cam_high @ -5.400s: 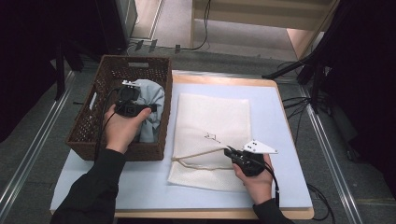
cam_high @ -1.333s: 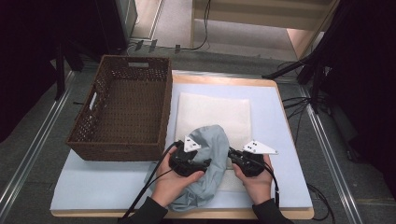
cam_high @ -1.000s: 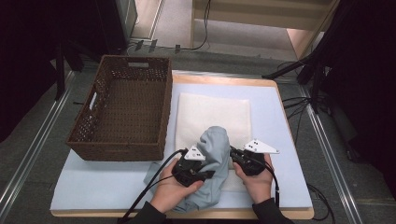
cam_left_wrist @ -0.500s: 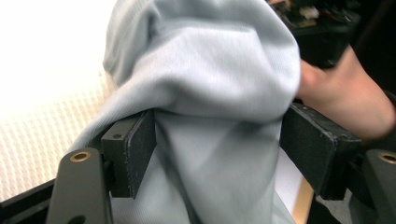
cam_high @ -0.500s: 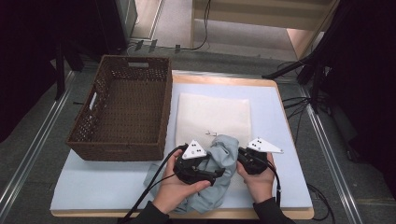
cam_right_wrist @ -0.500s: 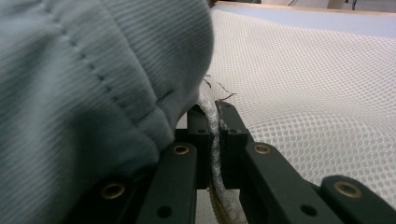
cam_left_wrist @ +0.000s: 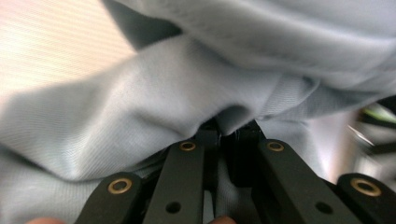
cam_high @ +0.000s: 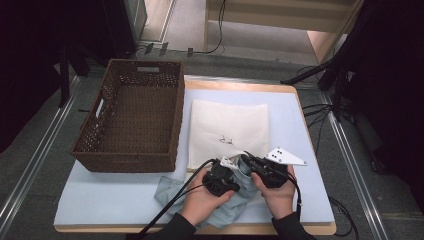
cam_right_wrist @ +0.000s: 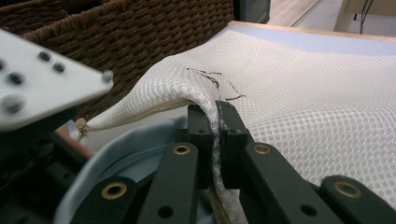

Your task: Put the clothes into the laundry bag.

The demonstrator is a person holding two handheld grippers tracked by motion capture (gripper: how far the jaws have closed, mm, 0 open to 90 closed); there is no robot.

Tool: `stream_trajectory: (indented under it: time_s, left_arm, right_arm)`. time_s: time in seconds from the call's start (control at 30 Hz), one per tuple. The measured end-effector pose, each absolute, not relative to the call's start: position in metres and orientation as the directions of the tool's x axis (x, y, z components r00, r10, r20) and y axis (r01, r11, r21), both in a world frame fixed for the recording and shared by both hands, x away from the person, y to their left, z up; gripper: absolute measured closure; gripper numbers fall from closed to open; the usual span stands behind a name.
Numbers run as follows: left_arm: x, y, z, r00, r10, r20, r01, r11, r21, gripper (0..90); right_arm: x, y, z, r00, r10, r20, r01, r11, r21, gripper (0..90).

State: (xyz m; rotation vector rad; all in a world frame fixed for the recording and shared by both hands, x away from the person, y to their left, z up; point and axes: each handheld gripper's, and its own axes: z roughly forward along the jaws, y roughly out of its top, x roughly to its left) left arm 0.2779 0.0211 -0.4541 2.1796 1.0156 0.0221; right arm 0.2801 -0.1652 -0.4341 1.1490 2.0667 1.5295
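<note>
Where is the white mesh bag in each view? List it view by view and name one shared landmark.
High view: the white mesh bag lies flat mid-table, right of the wicker basket.
Left gripper view: only grey-blue cloth fronts the camera; no mesh.
Right gripper view: the bag spreads across the right and centre, its edge pinched by the right gripper.
Shared landmark: the grey-blue cloth.

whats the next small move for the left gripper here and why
Probably push the grey-blue garment forward into the mesh bag. The left gripper, jaws having just closed, pinches the cloth at the bag's mouth, while the right gripper holds the zipper edge up.
</note>
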Motion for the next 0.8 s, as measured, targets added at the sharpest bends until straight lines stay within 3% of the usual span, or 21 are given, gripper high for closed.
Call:
stream_trajectory:
  time_s: [0.13, 0.3, 0.5, 0.67, 0.73, 0.8]
  left_arm:
    - [0.28, 0.029, -0.454, 0.63, 0.729, -0.266, 0.672, -0.34, 0.658, 80.6]
    - [0.265, 0.035, -0.438, 0.73, 0.631, -0.263, 0.577, -0.362, 0.733, 60.4]
    - [0.263, 0.047, -0.421, 0.72, 0.64, -0.268, 0.54, -0.274, 0.796, 47.8]
    - [0.27, 0.029, -0.44, 0.729, 0.626, -0.278, 0.582, -0.353, 0.732, 50.1]
    - [0.278, 0.021, -0.454, 0.727, 0.631, -0.27, 0.617, -0.428, 0.66, 58.9]
    - [0.285, 0.022, -0.459, 0.709, 0.639, -0.297, 0.644, -0.417, 0.641, 66.3]
  right_arm:
    - [0.278, -0.167, -0.433, -0.628, 0.755, 0.19, 0.401, 0.105, 0.91, 86.7]
    - [0.279, -0.169, -0.434, -0.621, 0.759, 0.196, 0.406, 0.097, 0.909, 86.7]
    - [0.28, -0.168, -0.434, -0.619, 0.761, 0.196, 0.407, 0.097, 0.908, 86.7]
    - [0.279, -0.163, -0.435, -0.63, 0.751, 0.196, 0.411, 0.109, 0.905, 86.8]
    - [0.278, -0.163, -0.434, -0.633, 0.75, 0.194, 0.409, 0.111, 0.906, 86.8]
    - [0.277, -0.162, -0.434, -0.638, 0.745, 0.194, 0.406, 0.112, 0.907, 86.9]
